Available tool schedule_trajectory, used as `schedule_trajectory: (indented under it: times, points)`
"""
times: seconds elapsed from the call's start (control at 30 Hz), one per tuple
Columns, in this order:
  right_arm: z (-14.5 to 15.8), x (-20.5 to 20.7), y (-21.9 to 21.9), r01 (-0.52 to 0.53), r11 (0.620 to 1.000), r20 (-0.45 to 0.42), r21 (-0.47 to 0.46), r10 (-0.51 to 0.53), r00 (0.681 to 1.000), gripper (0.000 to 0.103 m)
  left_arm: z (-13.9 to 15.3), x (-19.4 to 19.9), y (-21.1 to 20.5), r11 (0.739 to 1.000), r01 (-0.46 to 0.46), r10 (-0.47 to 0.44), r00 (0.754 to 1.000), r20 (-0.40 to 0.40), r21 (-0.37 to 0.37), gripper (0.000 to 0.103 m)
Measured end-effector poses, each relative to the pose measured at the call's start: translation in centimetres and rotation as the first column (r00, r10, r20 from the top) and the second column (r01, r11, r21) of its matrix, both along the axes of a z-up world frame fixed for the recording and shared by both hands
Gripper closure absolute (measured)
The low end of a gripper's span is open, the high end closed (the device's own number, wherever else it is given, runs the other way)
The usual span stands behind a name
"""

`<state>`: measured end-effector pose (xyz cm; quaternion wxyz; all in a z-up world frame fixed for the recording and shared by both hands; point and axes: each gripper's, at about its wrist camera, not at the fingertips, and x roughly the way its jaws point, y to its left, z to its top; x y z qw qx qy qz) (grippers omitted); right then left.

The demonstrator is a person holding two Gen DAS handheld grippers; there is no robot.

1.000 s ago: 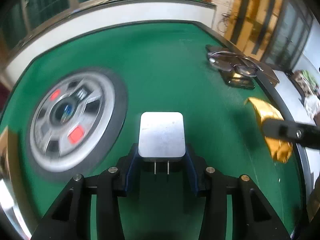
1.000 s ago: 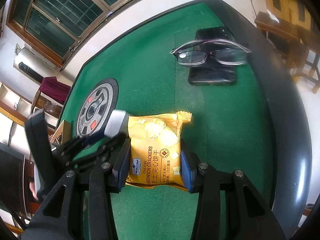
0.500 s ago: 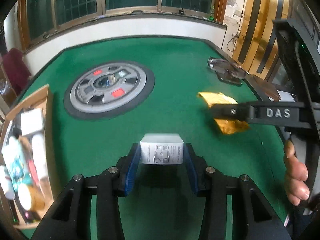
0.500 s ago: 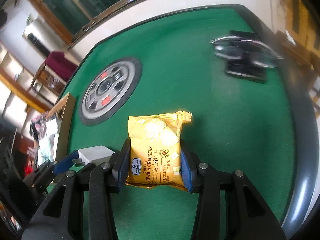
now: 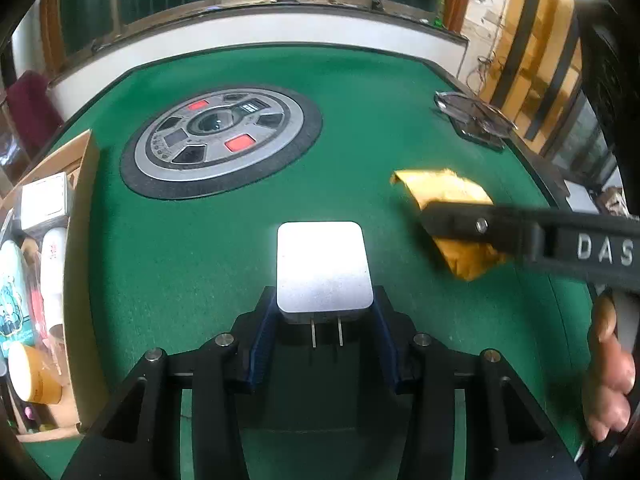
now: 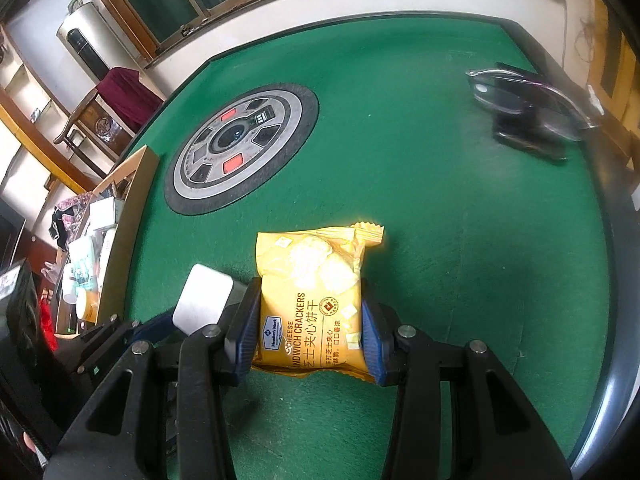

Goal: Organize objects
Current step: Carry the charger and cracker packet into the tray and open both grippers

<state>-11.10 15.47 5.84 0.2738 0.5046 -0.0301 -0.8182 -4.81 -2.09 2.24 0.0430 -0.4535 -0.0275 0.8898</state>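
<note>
Two grippers hung side by side above a green felt bench point(image 5: 208, 248), each one loaded. Largest on the felt was a round grey control dial point(image 5: 220, 140) with red buttons, set in a black ring toward the far left of the surface. At the left edge sat an open cardboard box point(image 5: 80, 216), holding a white carton, bottles and a yellow-lidded tub. Far off near the right rim, a pair of glasses point(image 6: 528, 98) lay on top of a dark phone point(image 6: 528, 140), both blurred.

On the right, the right gripper point(image 6: 310, 326) had its blue-padded fingers point(image 6: 242, 320) clamped on the sides of a yellow packet of cheese sandwich crackers point(image 6: 312, 284), which stuck out forward above the felt. A hand point(image 5: 608, 376) gripped its handle in the left wrist view.

Just beside it, the left gripper point(image 5: 324, 338) had its fingers point(image 5: 262, 336) pressed against the two sides of a white plug adapter point(image 5: 322, 266), its two metal prongs pointing back toward the camera. Adapter and cracker packet were near each other but apart, both held clear of the box.
</note>
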Motion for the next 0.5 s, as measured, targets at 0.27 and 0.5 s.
schedule_trajectory:
  times: [0.27,0.5]
  points:
    - [0.2,0.3,-0.3,-0.012,1.0,-0.003,0.0,0.012,1.0,0.062,1.1,1.9,-1.8,0.998,-0.061,0.063,0.995,-0.082,0.023,0.064]
    - [0.1,0.9,-1.3,-0.026,0.999,-0.016,0.018,0.026,1.0,0.062,2.1,4.0,-2.8,0.994,-0.105,0.1,0.982,-0.16,-0.018,0.064]
